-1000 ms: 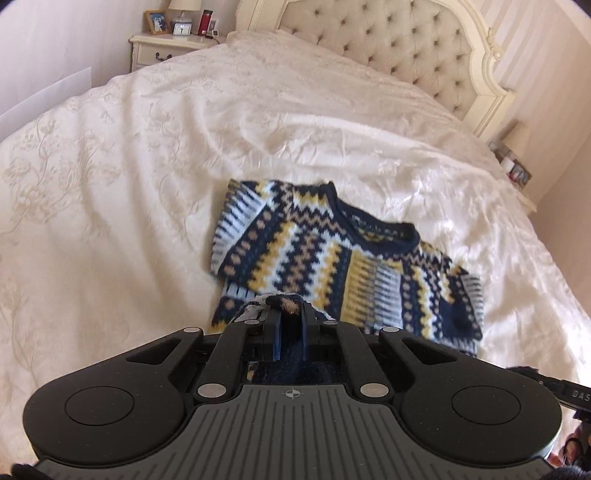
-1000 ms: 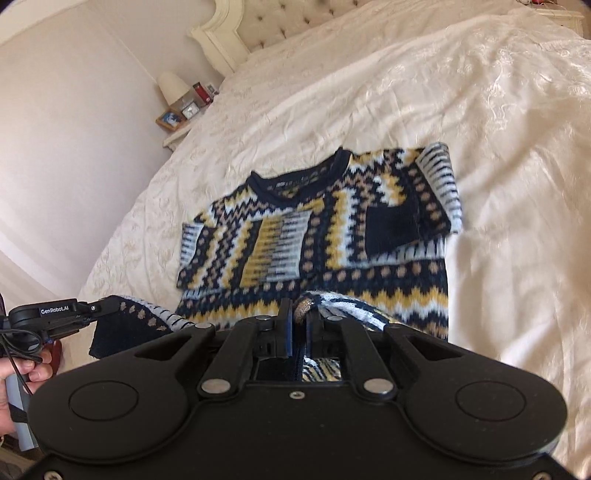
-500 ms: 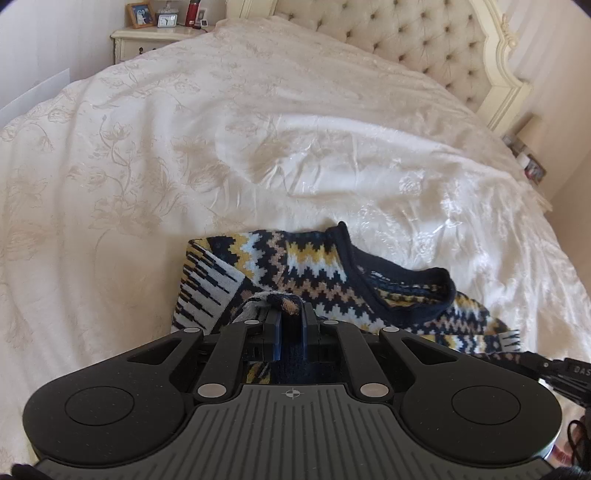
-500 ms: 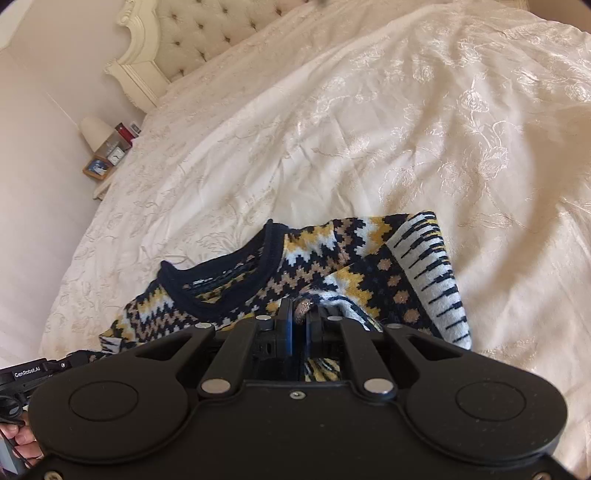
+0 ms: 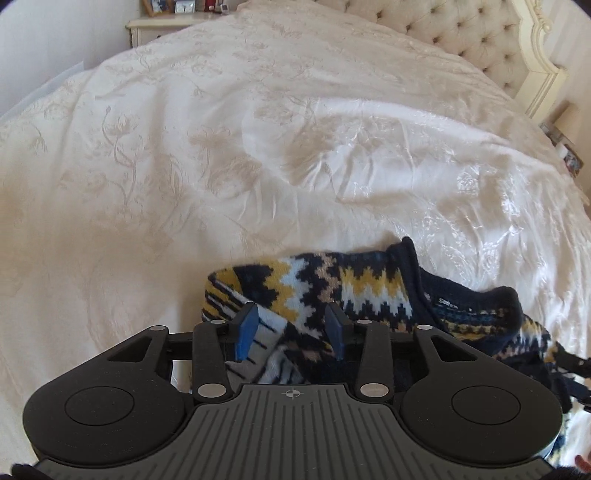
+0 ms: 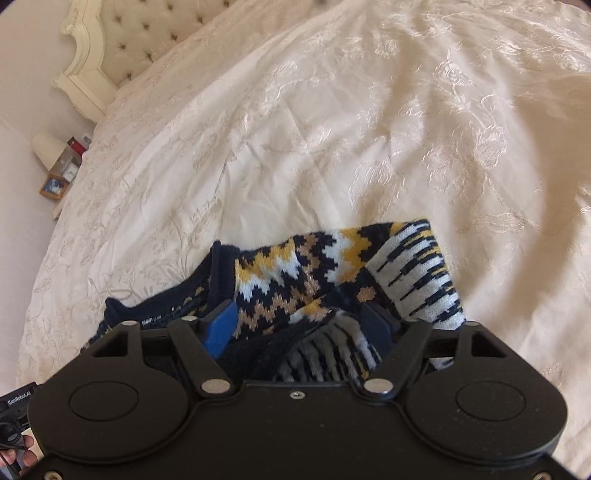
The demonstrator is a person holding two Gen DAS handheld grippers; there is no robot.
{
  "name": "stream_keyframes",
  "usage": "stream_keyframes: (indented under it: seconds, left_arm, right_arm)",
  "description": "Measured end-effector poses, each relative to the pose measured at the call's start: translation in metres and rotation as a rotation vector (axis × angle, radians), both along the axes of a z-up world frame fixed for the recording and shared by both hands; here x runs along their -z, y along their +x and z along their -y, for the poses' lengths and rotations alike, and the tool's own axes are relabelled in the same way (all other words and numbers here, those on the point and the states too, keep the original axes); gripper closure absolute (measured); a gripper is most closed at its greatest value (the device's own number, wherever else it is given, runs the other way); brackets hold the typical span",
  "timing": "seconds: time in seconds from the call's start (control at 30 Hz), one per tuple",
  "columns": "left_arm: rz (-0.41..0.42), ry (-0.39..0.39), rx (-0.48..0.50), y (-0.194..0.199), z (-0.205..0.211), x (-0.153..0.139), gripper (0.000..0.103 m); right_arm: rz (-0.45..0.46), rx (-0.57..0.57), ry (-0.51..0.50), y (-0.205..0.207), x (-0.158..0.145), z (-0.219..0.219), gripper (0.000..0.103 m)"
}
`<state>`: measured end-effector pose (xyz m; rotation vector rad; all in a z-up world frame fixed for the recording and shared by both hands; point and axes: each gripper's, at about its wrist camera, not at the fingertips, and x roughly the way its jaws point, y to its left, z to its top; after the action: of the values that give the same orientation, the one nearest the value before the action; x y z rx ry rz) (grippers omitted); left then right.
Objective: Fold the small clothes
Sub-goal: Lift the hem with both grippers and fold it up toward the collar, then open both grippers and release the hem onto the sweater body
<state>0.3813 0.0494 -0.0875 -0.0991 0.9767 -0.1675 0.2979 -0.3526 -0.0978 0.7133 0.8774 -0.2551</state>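
A small knitted sweater (image 5: 332, 284) in navy, yellow, white and tan zigzags lies folded on the cream bedspread (image 5: 221, 166). Its navy collar (image 5: 461, 295) shows to the right in the left wrist view and to the left in the right wrist view, collar (image 6: 221, 273). My left gripper (image 5: 291, 326) stands open over the sweater's left shoulder, blue pads apart, loose fabric lying between them. My right gripper (image 6: 301, 323) is open too, over the sweater (image 6: 332, 266) near its striped sleeve cuff (image 6: 421, 273). The folded-up hem lies under both grippers.
A tufted cream headboard (image 5: 461, 40) stands at the far end of the bed. A nightstand (image 5: 162, 26) with frames and a clock is at far left; another with a lamp (image 6: 48, 151) sits beside the bed. A hand (image 6: 18, 458) shows at the lower left.
Both grippers carried the sweater's hem forward up to the shoulders, then opened and let it go. The sweater now lies folded in half.
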Motion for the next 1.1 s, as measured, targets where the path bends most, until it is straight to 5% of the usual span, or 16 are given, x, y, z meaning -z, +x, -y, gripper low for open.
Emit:
stream_keyframes:
  seconds: [0.2,0.37,0.63,0.8,1.1]
  left_arm:
    - [0.054,0.103,0.030,-0.001,0.000,-0.021,0.061]
    - [0.070,0.164,0.144,-0.034,0.016,-0.027,0.057]
    - [-0.072,0.170,0.286,-0.067,0.050,0.006,0.057]
    - [-0.156,0.240,0.289,-0.060,0.064,0.030,0.057]
    - [-0.237,0.274,0.240,-0.027,0.072,0.043,0.046]
  right_arm:
    - [0.029,-0.004,-0.092,-0.006,-0.023,0.004,0.026]
    - [0.035,-0.134,-0.189,-0.017,-0.036,-0.019,0.026]
    - [-0.059,-0.398,-0.261,-0.020,-0.014,-0.080,0.027]
    - [-0.139,-0.516,-0.359,-0.004,0.008,-0.106,0.027]
    - [-0.183,-0.478,-0.372,0.035,0.023,-0.100,0.022]
